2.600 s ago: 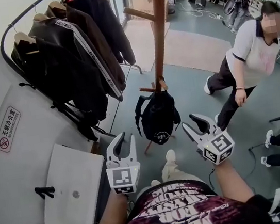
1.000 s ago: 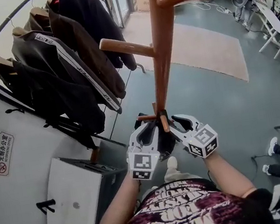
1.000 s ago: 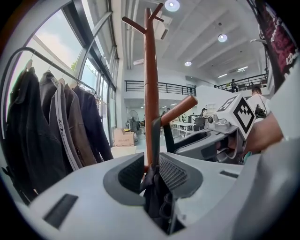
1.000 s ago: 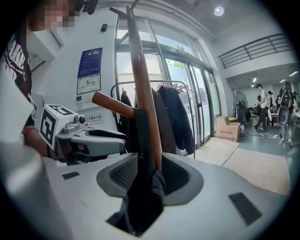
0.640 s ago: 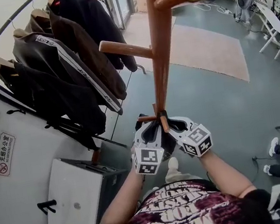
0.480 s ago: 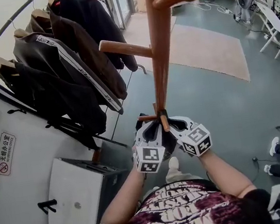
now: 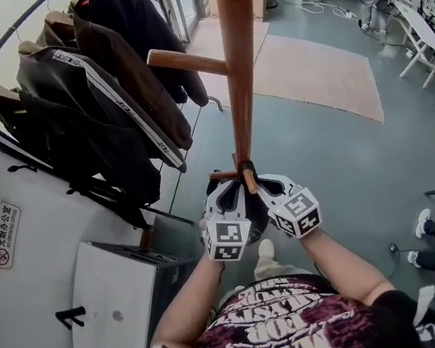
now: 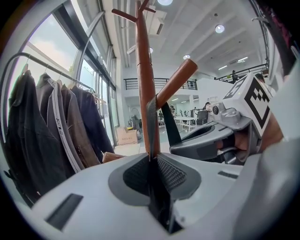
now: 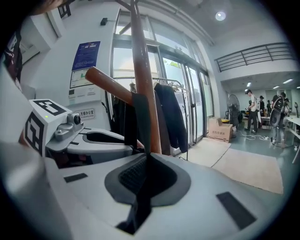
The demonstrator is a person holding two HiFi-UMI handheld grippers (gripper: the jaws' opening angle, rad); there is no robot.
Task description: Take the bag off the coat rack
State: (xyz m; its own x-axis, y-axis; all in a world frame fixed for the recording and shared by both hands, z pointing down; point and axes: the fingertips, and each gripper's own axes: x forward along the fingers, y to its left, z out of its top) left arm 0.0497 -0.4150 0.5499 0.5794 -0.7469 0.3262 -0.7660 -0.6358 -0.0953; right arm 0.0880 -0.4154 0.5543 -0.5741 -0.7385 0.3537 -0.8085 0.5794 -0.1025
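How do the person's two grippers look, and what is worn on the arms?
The left gripper and right gripper are light grey plastic, with curved jaws and dark ribbed pads. Each bears a white cube with black square markers. No cables show. The shirt is dark, short-sleeved, with pink and white lettering.

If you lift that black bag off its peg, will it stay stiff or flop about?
Probably floppy: the bag looks like soft dark fabric, hung by a thin flat strap from a short peg. It likely swings once free, since only the strap carries it. Its weight I cannot judge; the contents are hidden.
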